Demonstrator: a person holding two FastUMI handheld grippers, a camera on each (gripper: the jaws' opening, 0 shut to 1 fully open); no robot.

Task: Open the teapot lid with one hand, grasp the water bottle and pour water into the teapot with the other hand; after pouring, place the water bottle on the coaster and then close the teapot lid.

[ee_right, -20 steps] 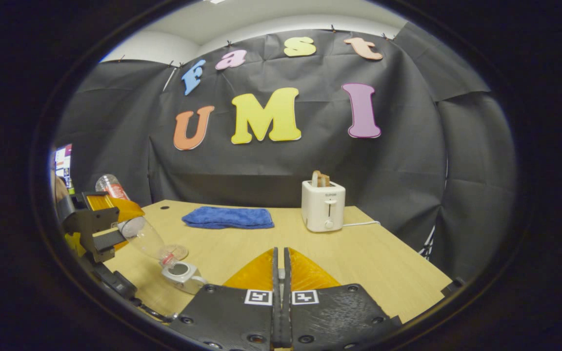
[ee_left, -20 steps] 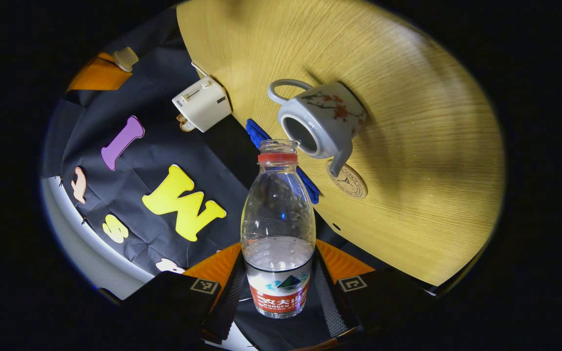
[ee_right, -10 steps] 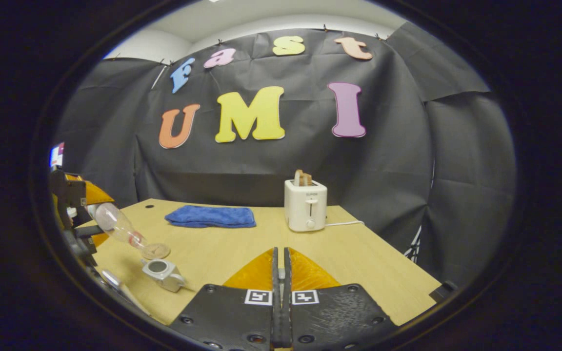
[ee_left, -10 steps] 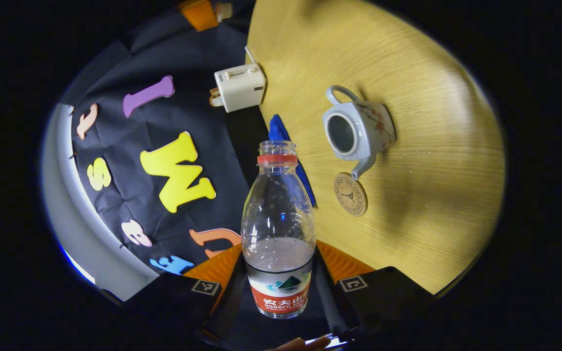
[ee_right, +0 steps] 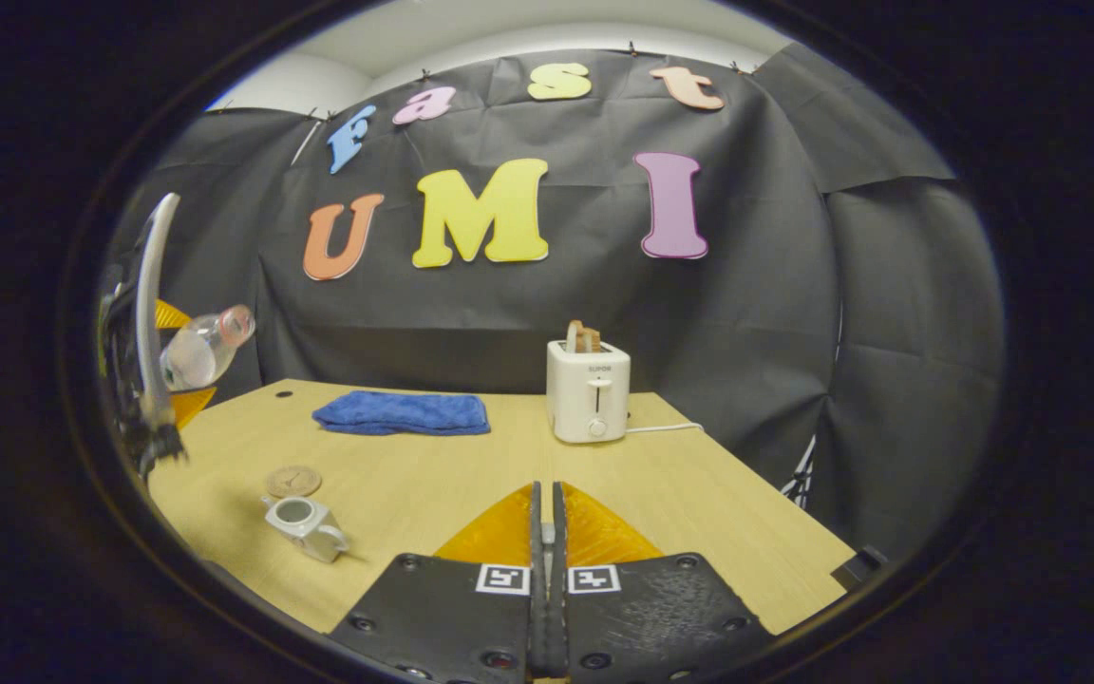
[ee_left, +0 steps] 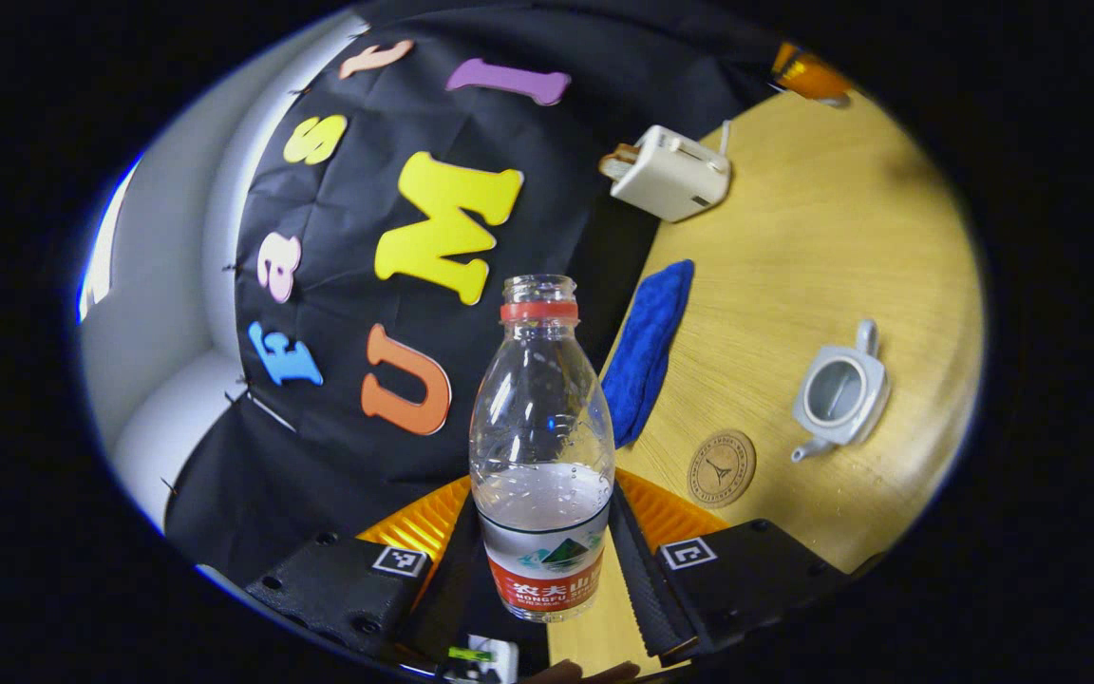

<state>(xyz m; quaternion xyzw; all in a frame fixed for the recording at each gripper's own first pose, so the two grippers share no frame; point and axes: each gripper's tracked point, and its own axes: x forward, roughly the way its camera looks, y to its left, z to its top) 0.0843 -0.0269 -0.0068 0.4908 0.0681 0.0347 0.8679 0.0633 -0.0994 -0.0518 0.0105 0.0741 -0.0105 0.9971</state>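
My left gripper point(ee_left: 542, 492) is shut on the lower body of a clear water bottle point(ee_left: 541, 399); the bottle has no cap and holds a little water. In the right gripper view the bottle point(ee_right: 210, 337) hangs at the far left, above the table, neck tilted up. The white teapot point(ee_left: 837, 394) stands lidless on the table, away from the bottle, its mouth open. A round wooden coaster point(ee_left: 721, 468) lies bare beside its spout. From the right gripper view the teapot point(ee_right: 300, 521) and coaster point(ee_right: 292, 480) sit at the lower left. My right gripper point(ee_right: 544, 489) is shut, fingers pressed together.
A white toaster point(ee_right: 589, 391) with toast stands at the back of the wooden table point(ee_right: 699, 494), its cord running right. A folded blue cloth point(ee_right: 402, 413) lies at the back left. In the left gripper view, toaster point(ee_left: 670, 174) and cloth point(ee_left: 647, 347) lie beyond the bottle.
The left gripper has swung the bottle up and away from the teapot's mouth, neck now raised. The teapot looks farther off. The right gripper has hardly moved.
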